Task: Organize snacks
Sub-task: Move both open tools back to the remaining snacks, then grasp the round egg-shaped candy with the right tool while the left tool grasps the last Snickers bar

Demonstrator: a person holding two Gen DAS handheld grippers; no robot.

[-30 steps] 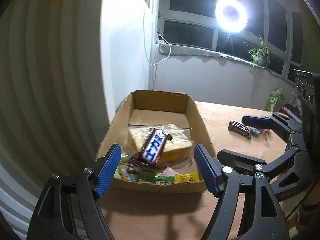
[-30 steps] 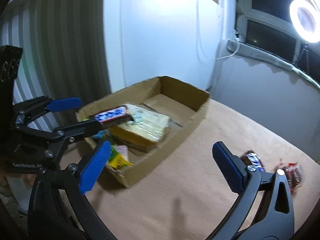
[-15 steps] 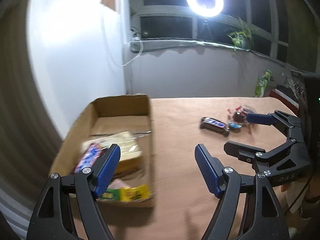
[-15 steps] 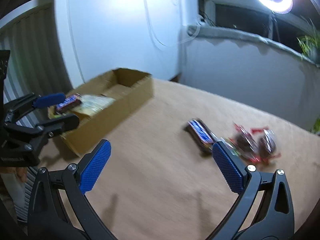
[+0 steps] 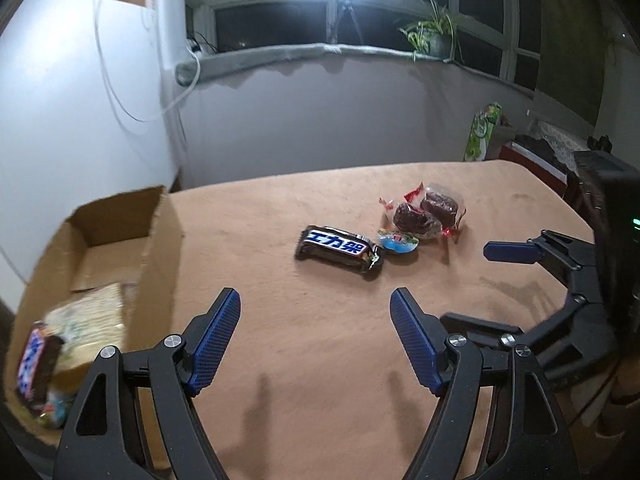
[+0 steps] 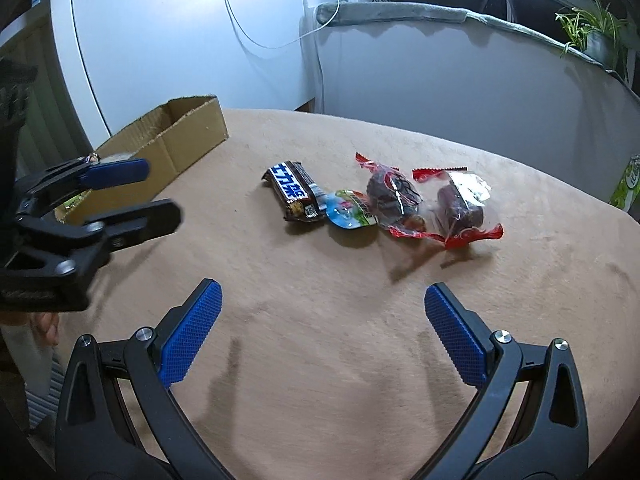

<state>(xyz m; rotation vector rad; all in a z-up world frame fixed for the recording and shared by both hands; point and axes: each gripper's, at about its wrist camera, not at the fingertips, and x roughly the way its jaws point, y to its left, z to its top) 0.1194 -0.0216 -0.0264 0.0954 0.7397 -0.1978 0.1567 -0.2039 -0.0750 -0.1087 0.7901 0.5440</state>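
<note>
A dark Snickers bar [image 5: 339, 247] lies on the tan table, with a small round blue-green jelly cup [image 5: 398, 241] and two clear red-edged packets of dark cakes [image 5: 426, 212] beside it. They also show in the right wrist view: bar [image 6: 294, 191], cup [image 6: 349, 209], packets [image 6: 428, 204]. A cardboard box [image 5: 158, 240] at the left holds another Snickers bar [image 5: 34, 364] and a pale biscuit pack [image 5: 90, 320]. My left gripper [image 5: 316, 340] is open and empty, short of the bar. My right gripper [image 6: 324, 334] is open and empty, short of the snacks.
A green snack bag [image 5: 482, 132] stands at the table's far right edge. The box also shows in the right wrist view [image 6: 176, 140]. The left gripper shows at the left of the right wrist view [image 6: 120, 196]. A wall, a window sill and a ring light lie behind the table.
Both grippers have swung right, away from the box and toward the loose snacks. The box has shifted to the left edge of both views. Both stay open and empty.
</note>
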